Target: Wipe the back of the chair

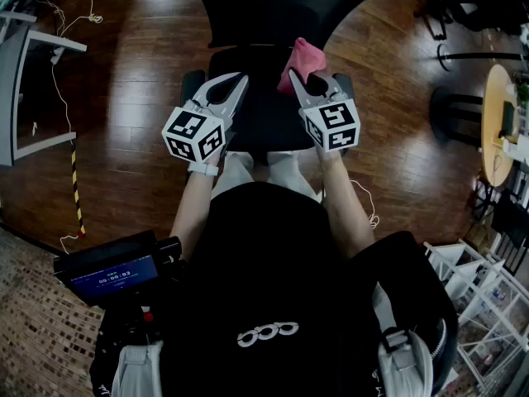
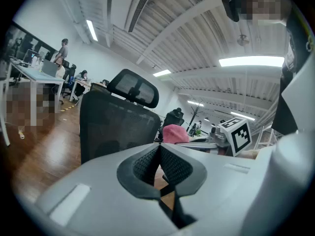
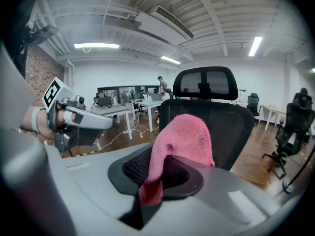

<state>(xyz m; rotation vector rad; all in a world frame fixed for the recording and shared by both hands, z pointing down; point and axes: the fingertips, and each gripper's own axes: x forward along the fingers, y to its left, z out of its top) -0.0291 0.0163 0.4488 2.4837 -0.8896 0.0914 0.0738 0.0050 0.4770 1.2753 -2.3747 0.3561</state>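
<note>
Head view shows both grippers held side by side above the seat of a black office chair (image 1: 273, 11), whose mesh back rises at the top of the frame over a wooden floor (image 1: 132, 98). We read the left gripper (image 1: 236, 84) in its own view as fully closed: the two ribbed pads (image 2: 147, 163) meet along one seam and nothing lies between them. We read the right gripper (image 1: 314, 81) in its own view as clamped on a pink cloth (image 1: 304, 59); one corner of the cloth is pinched between the jaws and hangs below them, while the rest bunches upward over the upper jaw. In the right gripper view the cloth stands directly in front of the chair back, below the headrest (image 3: 206, 85); we cannot confirm whether cloth and mesh touch. In the left gripper view the chair back fills the middle left, and the cloth shows just beside its right edge with the right gripper behind it. Each gripper carries its marker cube toward the person, with a wrist behind it. A small dark screen (image 1: 111, 275) sits at the lower left of the head view. Desks (image 3: 110, 109) and several seated or standing people appear well behind the chair in both gripper views.
</note>
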